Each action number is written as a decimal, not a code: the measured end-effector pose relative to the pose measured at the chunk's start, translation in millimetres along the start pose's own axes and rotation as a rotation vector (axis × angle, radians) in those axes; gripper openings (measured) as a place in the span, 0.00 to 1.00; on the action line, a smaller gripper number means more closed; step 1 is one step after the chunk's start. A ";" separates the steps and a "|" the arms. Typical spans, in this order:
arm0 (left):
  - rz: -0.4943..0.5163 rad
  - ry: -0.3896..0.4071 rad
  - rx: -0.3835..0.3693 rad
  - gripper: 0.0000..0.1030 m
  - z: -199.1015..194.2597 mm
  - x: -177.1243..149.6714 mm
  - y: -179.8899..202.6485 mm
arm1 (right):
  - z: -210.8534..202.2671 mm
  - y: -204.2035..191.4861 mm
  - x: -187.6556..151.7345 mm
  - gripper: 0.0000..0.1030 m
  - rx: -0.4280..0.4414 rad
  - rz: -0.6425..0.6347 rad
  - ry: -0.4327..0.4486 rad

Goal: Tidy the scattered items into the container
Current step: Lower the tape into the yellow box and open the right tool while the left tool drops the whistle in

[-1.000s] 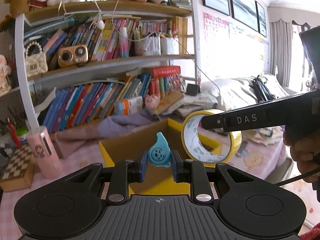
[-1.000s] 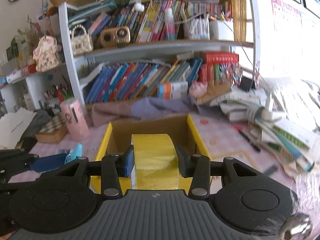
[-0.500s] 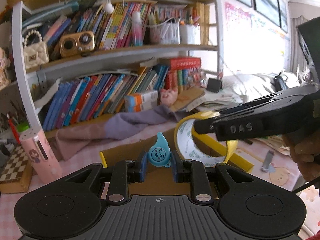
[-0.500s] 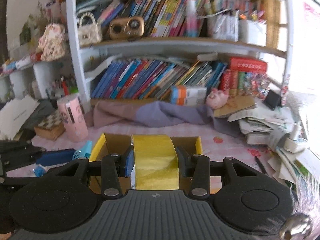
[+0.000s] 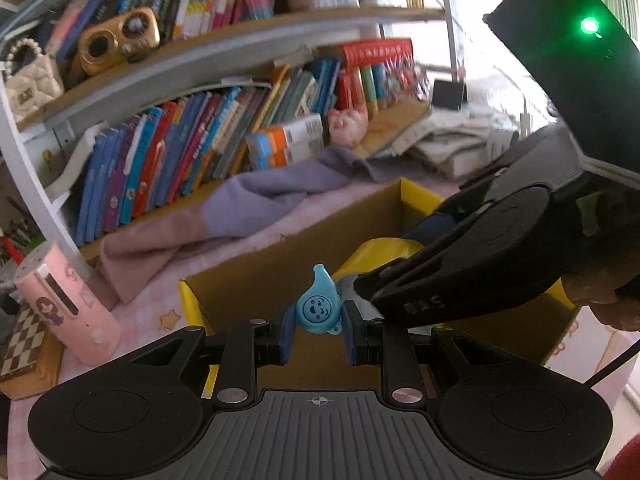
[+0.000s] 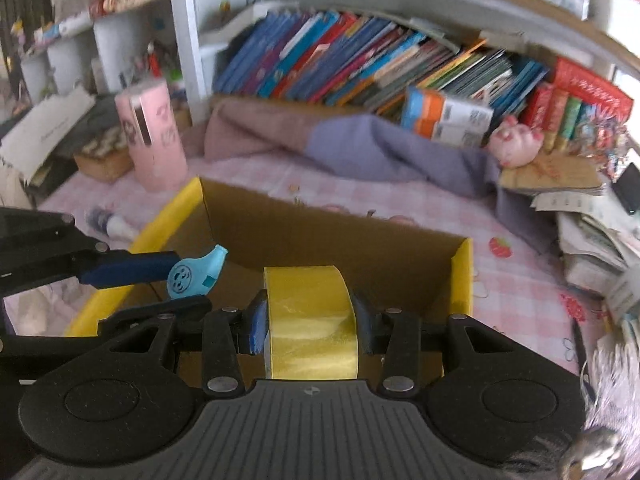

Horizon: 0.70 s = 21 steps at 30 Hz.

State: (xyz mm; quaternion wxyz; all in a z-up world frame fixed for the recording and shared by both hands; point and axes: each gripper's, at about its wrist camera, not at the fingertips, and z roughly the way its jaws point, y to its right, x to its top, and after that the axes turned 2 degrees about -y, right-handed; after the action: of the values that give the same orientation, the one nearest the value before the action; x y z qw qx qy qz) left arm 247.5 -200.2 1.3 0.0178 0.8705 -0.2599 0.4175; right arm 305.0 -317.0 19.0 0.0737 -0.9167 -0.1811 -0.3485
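Since a second ago I've brought both grippers lower over the cardboard box [image 6: 328, 236] — my left gripper [image 5: 317, 334] still pinches the blue tag [image 5: 319, 308], my right gripper [image 6: 310, 318] still clamps the yellow tape roll [image 6: 310, 316] above the box's opening.

One cardboard box [image 6: 328, 232] is standing on the worktop. One yellow tape roll [image 6: 310, 320] and one blue teardrop toy [image 5: 318, 308] are showing. One pink cylinder [image 6: 150, 136], one pig figurine [image 6: 516, 146] and one checkered box [image 5: 24, 344] are sitting nearby. Two grippers are showing.
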 end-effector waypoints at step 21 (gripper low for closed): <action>-0.004 -0.157 0.033 0.23 28.4 -9.5 16.5 | 39.8 9.3 -6.1 0.39 0.052 0.003 -0.129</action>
State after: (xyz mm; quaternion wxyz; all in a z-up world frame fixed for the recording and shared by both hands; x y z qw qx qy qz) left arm 255.2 -217.4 -27.2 -0.0159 0.9013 -0.2517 0.3523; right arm 328.7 -317.0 -14.9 0.0862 -0.9353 -0.1930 -0.2840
